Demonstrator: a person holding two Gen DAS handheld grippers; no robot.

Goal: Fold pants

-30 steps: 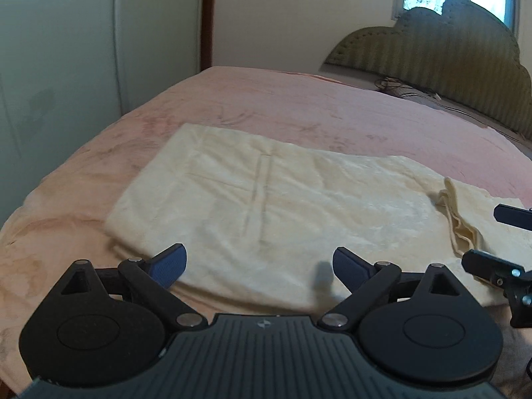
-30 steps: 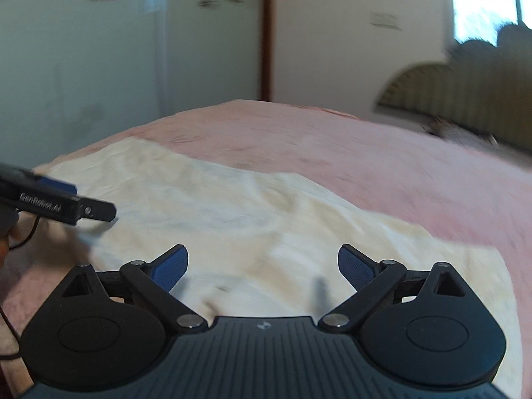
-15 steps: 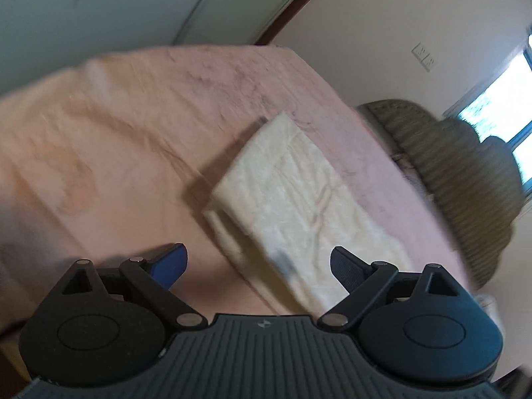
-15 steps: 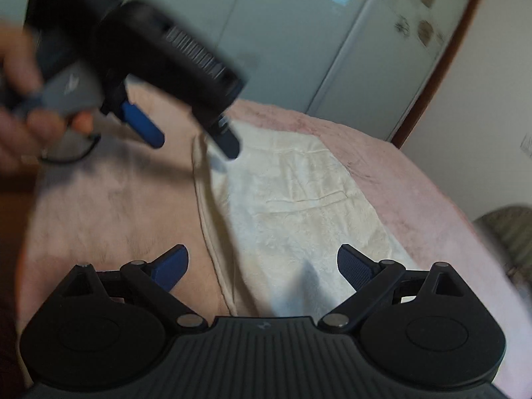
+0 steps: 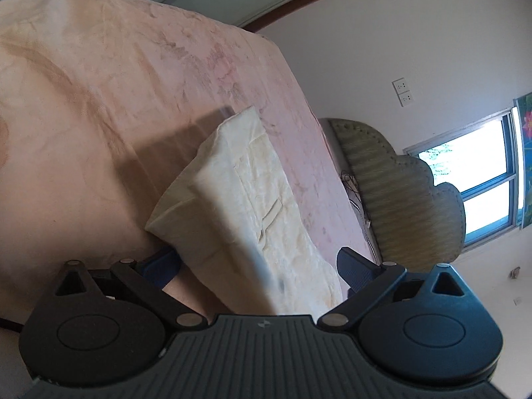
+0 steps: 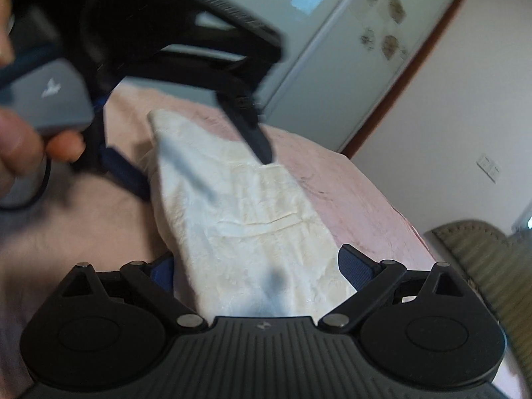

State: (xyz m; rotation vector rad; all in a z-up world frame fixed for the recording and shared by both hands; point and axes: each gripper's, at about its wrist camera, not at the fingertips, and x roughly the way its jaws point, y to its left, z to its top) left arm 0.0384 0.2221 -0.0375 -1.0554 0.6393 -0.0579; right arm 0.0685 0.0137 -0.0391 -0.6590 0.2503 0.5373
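Both claws are rolled to one side with jaws spread wide, the left claw [image 5: 259, 262] having just opened a little further, the right claw [image 6: 256, 267] alongside it, fingers [image 6: 20, 139] wrapped around the left's grip.

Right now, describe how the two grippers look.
Both alike: the left gripper and right gripper have black ribbed bodies with a small logo, round black side discs, silver pivot pins, black linkage arms and blue pads. The left one has a grey handle block with a white mark and a dark cable.
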